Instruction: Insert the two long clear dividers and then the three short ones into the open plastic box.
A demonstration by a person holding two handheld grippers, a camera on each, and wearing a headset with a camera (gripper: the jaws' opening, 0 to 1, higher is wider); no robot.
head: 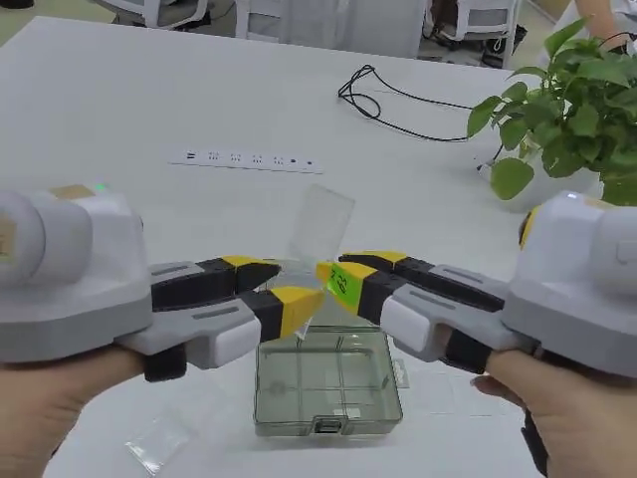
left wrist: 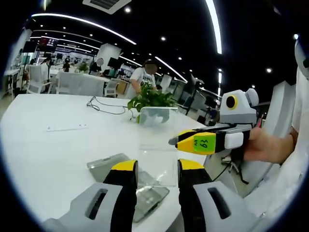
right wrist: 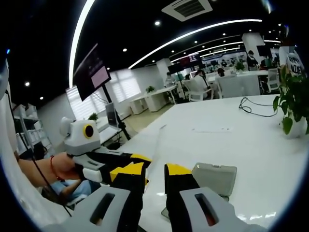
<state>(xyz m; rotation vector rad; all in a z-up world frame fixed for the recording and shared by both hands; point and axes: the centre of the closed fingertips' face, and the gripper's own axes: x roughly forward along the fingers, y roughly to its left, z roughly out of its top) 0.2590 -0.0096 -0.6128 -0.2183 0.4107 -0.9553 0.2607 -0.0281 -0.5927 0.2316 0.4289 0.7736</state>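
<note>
Our right claw (head: 333,277) pinches a clear divider (head: 320,229) upright above the open box (head: 299,423) on the table (head: 149,100). The jaws of our left claw (head: 284,289) flank its lower end; we cannot tell whether they press it.

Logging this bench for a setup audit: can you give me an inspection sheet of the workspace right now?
Surface: white table, socket strip set into it.
Job's things: open plastic box near the front edge; clear divider held above it; clear pieces lying left of the box.
Clutter: nothing seen.
Grippers: right gripper shut on the divider; left gripper open, jaws either side of it.
Cables: black cable looped on the far side.
Surroundings: potted plant on the table; office chairs beyond.
</note>
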